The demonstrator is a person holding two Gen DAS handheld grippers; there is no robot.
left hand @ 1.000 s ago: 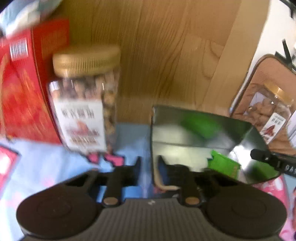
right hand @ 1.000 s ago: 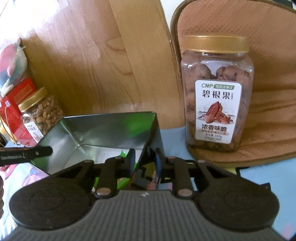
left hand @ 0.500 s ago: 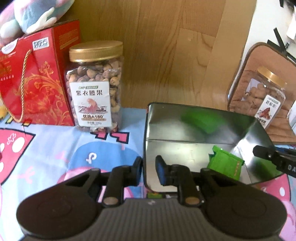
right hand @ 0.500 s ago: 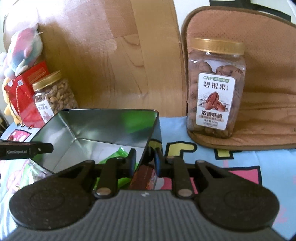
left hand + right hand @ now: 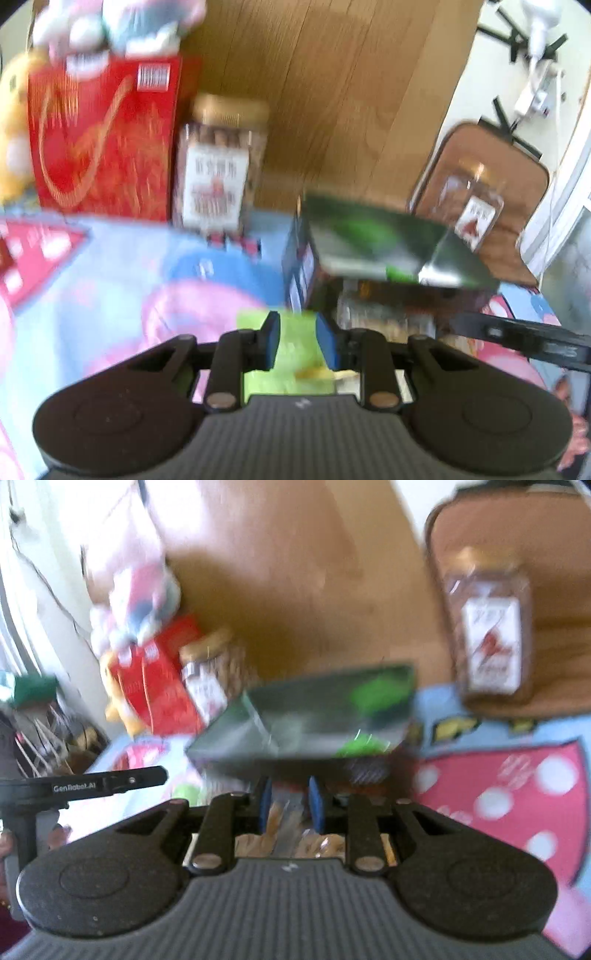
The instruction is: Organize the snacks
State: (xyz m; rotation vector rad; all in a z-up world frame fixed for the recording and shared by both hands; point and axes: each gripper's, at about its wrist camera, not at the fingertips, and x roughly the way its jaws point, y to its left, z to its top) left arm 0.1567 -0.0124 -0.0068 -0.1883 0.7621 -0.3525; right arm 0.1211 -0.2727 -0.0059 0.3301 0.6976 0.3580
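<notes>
1. Wooden panelling stands at the far side of a cartoon-printed cloth (image 5: 122, 273), and both views are blurred.
2. Metal tin (image 5: 388, 240), open at the top, sits mid-scene on the cloth with green packets inside. It lies ahead and to the right of the left gripper (image 5: 297, 341), and straight ahead of the right gripper (image 5: 290, 801).
3. Left gripper: jaws opening, a narrow gap between them, nothing pressed by the pads. A green packet (image 5: 291, 369) lies on the cloth beneath and between the fingers.
4. Right gripper: jaws slightly parted and empty. Clear packets of pale snacks (image 5: 295, 843) lie under them, just near of the tin's front wall.
5. Judged relation for the coming move: each loose packet lies directly below its own gripper, with the tin just beyond. The long axis of either packet cannot be told.
6. Left view alone shows the green packet clearly. It also shows a nut jar (image 5: 218, 162) beside a red gift box (image 5: 99, 144) at the far left.
7. Right view alone shows the pale snacks and gives the fuller look at the second jar (image 5: 489, 627) on a brown cushion (image 5: 554, 572).
</notes>
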